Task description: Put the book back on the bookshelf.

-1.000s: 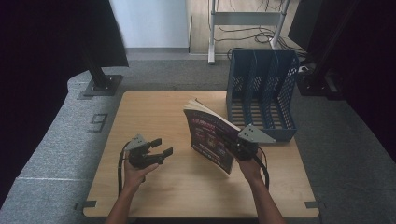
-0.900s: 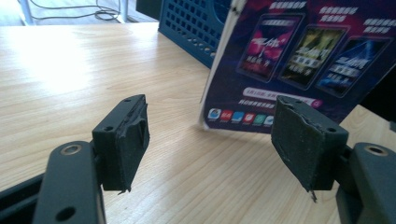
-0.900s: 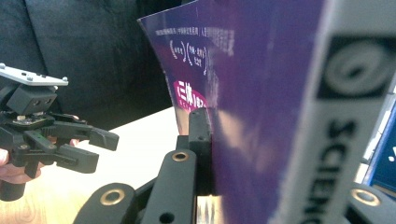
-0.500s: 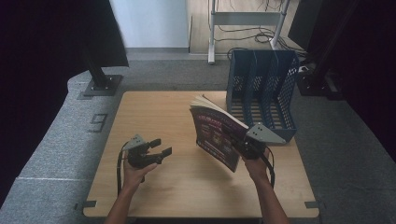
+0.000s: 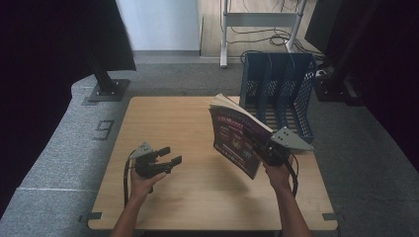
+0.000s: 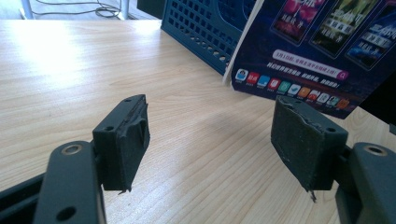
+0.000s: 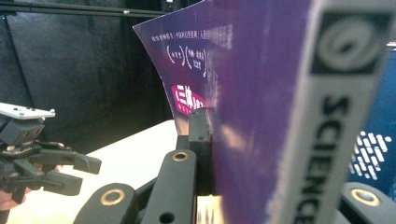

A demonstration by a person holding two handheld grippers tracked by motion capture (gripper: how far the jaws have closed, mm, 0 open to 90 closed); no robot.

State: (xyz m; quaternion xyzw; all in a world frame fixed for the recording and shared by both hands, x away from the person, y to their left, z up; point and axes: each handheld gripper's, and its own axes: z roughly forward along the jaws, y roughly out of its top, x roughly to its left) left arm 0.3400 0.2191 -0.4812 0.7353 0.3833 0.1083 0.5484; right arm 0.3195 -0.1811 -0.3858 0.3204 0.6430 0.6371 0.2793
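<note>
The right gripper has its jaws clamped on the lower corner of a purple magazine, gripping it near the spine so that it stands up off the worktop, tilted, its loose pages fanning at the top. Held on edge like that, it looks ready to slide upright into one of the slots of the blue file rack, which stands just beyond the jaws and the magazine. The left gripper waits well apart, low over the wood, its jaws spread wide with nothing between them; in its own view the magazine's back cover hangs ahead of the open jaws. Compared with a second ago, the magazine has swung a little nearer the rack and stands steeper, while the left gripper has barely stirred.
</note>
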